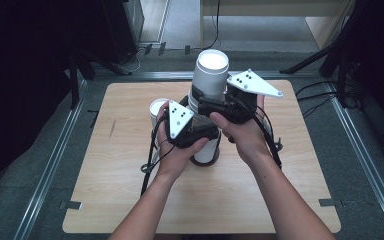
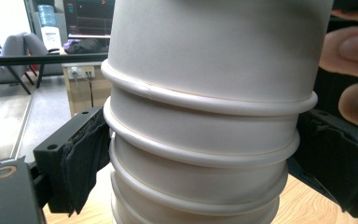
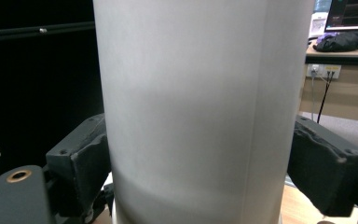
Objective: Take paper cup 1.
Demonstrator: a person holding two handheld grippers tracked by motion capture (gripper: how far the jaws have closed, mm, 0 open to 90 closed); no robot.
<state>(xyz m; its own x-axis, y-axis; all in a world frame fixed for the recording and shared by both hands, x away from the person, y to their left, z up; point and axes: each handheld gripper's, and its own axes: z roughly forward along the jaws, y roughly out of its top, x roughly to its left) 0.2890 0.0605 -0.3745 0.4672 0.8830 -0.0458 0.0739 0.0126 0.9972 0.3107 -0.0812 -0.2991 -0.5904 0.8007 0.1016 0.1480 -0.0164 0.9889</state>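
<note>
High view: a tall stack of paper cups (image 1: pixel 210 90) stands on the desk (image 1: pixel 130 200), w/ both grippers on it. The left gripper (image 1: pixel 192 131) sits low on the stack, the right gripper (image 1: pixel 219 106) higher up, just under the top cup (image 1: pixel 212 70). A single cup (image 1: pixel 157 111) stands just left of the left gripper's fingers, touching or nearly so; can't tell which. Step in hand looks like pulling the top cup off the stack: lower hand steadies, upper hand lifts.

Left gripper view: the stack's rolled rims (image 2: pixel 205 105) lie right between the fingers (image 2: pixel 81 158), approx. centred. The left pad touches the cups at the rims; the far pad at right sits against or just beside the wall, contact not clear. So gripping the stack on one side at least, hold looks light. A fingertip of the other hand (image 2: pixel 349 51) shows at top right.

Right gripper view: the smooth wall of the top cup (image 3: pixel 200 107) lies between the fingers (image 3: pixel 81 161). Left pad meets the wall; right pad is at the edge of it, so closed on the top cup, as far as the frame tells.

Next move, by judgement: firm up the lower hold, then draw the top cup straight up w/o tilting, since nested cups may stick and lift together. Squeezing too hard could dent the thin wall.
</note>
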